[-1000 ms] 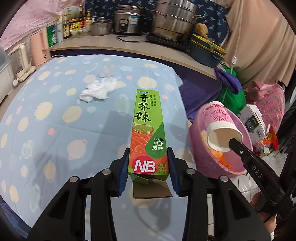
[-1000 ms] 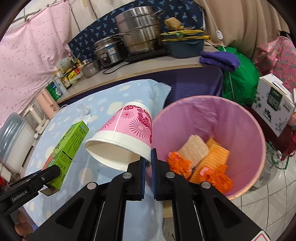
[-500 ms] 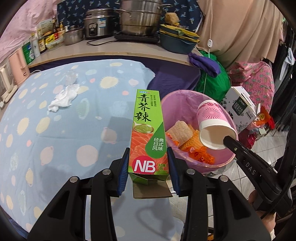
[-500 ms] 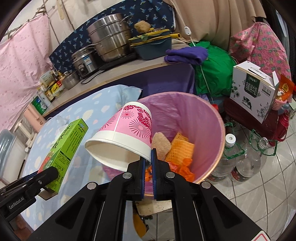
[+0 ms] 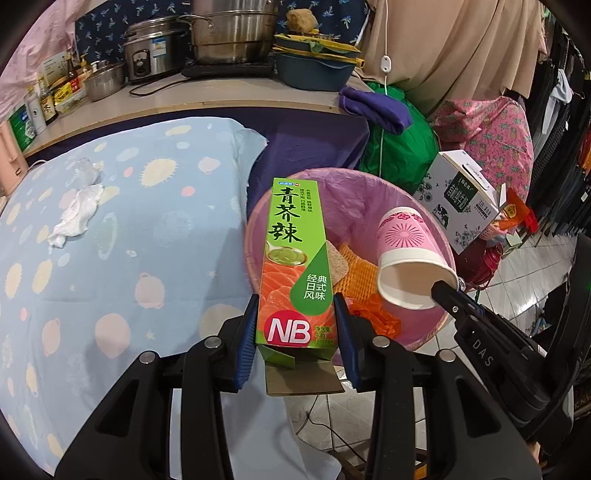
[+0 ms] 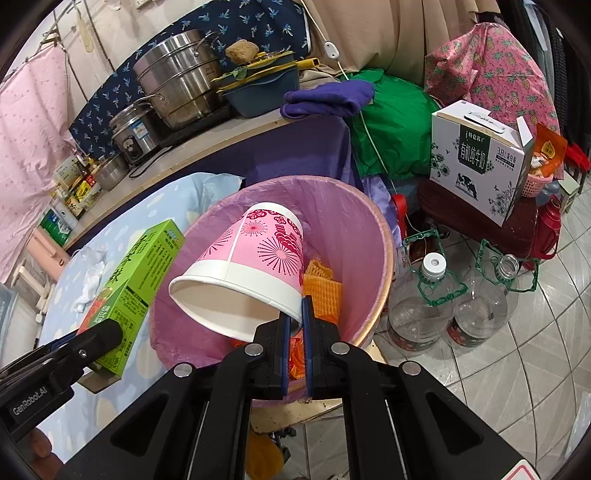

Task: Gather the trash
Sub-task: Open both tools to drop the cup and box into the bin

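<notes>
My left gripper (image 5: 295, 325) is shut on a green wasabi box (image 5: 293, 258), held over the near rim of the pink-lined trash bin (image 5: 369, 188). The box also shows in the right wrist view (image 6: 136, 280). My right gripper (image 6: 294, 317) is shut on the rim of a pink paper cup (image 6: 251, 266), tilted with its mouth toward me, above the bin (image 6: 354, 221). The cup also shows in the left wrist view (image 5: 410, 262). Orange netting (image 6: 325, 291) and a brown sponge (image 5: 338, 264) lie in the bin.
A crumpled white tissue (image 5: 74, 214) lies on the blue spotted tablecloth (image 5: 129, 240). Empty plastic jugs (image 6: 424, 306) stand on the floor right of the bin. A milk carton box (image 6: 480, 162) sits behind them. Pots (image 5: 229, 33) crowd the back counter.
Both grippers have moved right and forward with their loads, from over the table to over the bin. The bin now sits centred under the box and the cup.
</notes>
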The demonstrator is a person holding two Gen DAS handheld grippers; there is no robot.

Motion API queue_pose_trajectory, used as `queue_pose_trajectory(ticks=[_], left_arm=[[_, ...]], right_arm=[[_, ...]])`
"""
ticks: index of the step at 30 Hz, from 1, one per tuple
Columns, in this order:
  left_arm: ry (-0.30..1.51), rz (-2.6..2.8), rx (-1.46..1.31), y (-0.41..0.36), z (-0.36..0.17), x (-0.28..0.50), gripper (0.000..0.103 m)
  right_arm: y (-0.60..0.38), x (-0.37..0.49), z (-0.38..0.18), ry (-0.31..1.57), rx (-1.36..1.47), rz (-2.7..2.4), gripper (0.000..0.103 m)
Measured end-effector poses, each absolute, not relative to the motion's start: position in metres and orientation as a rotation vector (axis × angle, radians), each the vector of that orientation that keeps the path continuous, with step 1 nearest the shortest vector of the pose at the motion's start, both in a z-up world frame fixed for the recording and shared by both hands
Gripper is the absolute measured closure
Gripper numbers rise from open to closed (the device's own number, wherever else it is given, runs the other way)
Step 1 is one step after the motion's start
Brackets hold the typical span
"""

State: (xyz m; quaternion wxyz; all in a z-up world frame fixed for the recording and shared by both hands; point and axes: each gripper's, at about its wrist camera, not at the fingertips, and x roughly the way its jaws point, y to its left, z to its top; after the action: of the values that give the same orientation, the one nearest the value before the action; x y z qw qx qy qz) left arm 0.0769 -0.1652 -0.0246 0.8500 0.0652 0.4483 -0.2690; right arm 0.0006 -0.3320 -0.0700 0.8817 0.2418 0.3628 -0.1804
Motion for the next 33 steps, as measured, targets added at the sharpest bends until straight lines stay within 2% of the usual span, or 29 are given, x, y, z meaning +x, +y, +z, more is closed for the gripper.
queue_pose_trajectory(ticks=[3, 6, 8, 10, 12, 33], left_arm=[[0.948, -0.569, 0.151, -0.174, -0.03, 0.079, 0.066], [0.937, -0.56, 0.165, -0.18, -0.032, 0.08, 0.066], [0.936, -0.547, 0.172, -0.182, -0.034, 0.081, 0.062], [0.941, -0.539, 0.168, -0.181, -0.035, 0.083, 0.054], [0.939, -0.531, 0.162, -0.178, -0.034, 0.084, 0.052], [0.95, -0.459, 0.091, -0.138, -0.029, 0.099, 0.049]], right_arm=[[-0.333, 0.003, -0.072, 0.764, 0.507, -0.375, 0.096], [-0.334, 0.003, -0.072, 0.757, 0.511, -0.387, 0.088], [-0.334, 0.003, -0.072, 0.75, 0.518, -0.39, 0.082], [-0.334, 0.003, -0.071, 0.747, 0.517, -0.389, 0.082], [-0.333, 0.004, -0.069, 0.746, 0.511, -0.386, 0.082], [-0.309, 0.016, -0.061, 0.751, 0.478, -0.339, 0.082]])
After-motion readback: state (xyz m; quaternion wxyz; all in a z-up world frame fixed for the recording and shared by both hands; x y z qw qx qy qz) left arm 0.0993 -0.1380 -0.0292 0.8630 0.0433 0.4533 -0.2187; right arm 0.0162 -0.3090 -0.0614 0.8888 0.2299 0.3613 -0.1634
